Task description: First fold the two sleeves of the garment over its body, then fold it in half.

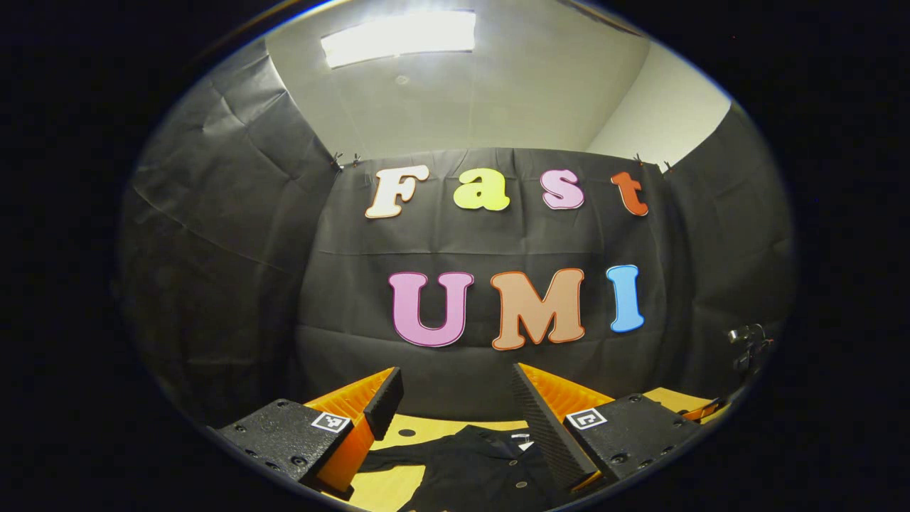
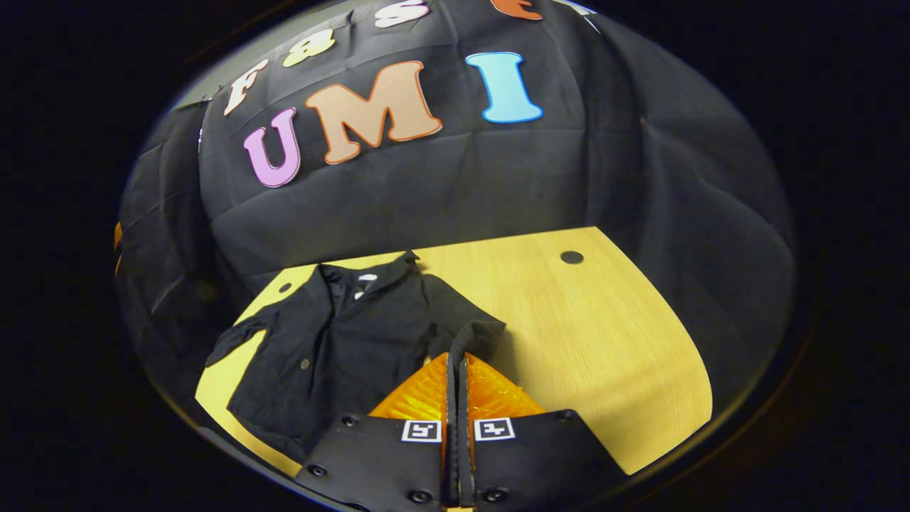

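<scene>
A black short-sleeved shirt (image 2: 341, 341) with buttons lies flat on the wooden table (image 2: 604, 334), collar toward the booth wall. In the right gripper view my right gripper (image 2: 458, 341) is shut on the shirt's right-hand sleeve (image 2: 478, 333), whose cuff bunches up between the fingertips. The other sleeve (image 2: 234, 334) lies spread toward the table's left edge. In the left gripper view my left gripper (image 1: 455, 398) stands open above the shirt (image 1: 469, 462), well clear of the cloth, with the collar between and below its fingers.
The table has a small round dark hole (image 2: 571, 257) at the far right and another (image 2: 284, 287) by the shirt's left shoulder. Black cloth walls close in behind the table. A camera mount (image 1: 746, 341) stands at the right in the left gripper view.
</scene>
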Demonstrator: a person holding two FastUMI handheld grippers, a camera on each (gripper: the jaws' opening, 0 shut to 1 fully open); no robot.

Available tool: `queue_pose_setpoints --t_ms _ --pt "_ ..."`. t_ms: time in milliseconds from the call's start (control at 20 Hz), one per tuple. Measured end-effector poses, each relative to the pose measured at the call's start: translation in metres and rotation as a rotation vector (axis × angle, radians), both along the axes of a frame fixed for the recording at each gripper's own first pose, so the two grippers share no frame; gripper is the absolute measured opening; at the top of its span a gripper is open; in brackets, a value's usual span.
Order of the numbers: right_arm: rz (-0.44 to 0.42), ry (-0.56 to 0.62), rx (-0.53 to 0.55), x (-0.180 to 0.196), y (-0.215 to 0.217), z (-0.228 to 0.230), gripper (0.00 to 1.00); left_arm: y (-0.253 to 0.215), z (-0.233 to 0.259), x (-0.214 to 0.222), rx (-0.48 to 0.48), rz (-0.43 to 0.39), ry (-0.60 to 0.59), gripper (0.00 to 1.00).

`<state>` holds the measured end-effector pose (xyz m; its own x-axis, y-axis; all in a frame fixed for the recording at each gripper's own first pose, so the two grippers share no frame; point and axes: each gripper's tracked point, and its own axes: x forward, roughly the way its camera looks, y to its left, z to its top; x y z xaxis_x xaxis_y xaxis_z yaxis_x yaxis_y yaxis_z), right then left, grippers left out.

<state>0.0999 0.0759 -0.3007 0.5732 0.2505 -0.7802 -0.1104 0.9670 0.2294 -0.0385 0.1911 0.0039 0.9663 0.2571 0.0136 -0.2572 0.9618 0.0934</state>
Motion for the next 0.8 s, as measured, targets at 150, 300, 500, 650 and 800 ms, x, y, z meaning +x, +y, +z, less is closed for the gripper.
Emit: queue_pose_setpoints --t_ms 150,300,500,650,800 --pt "0.042 -0.043 0.01 0.032 0.043 0.03 0.02 0.026 0.001 0.009 -0.012 -0.004 -0.008 0.97" --pt "0.102 -0.065 0.027 0.057 0.093 0.045 0.03 0.048 -0.003 0.013 -0.017 -0.005 -0.008 0.97" --pt "0.192 -0.065 0.028 0.075 0.16 0.042 0.02 0.083 -0.009 0.006 -0.022 0.025 0.007 0.96" --pt "0.259 -0.06 0.033 0.081 0.21 0.033 0.02 0.112 -0.012 -0.002 -0.014 0.063 0.018 0.97" --pt "0.324 -0.054 0.036 0.086 0.259 0.023 0.02 0.138 -0.012 -0.013 -0.007 0.098 0.021 0.97"
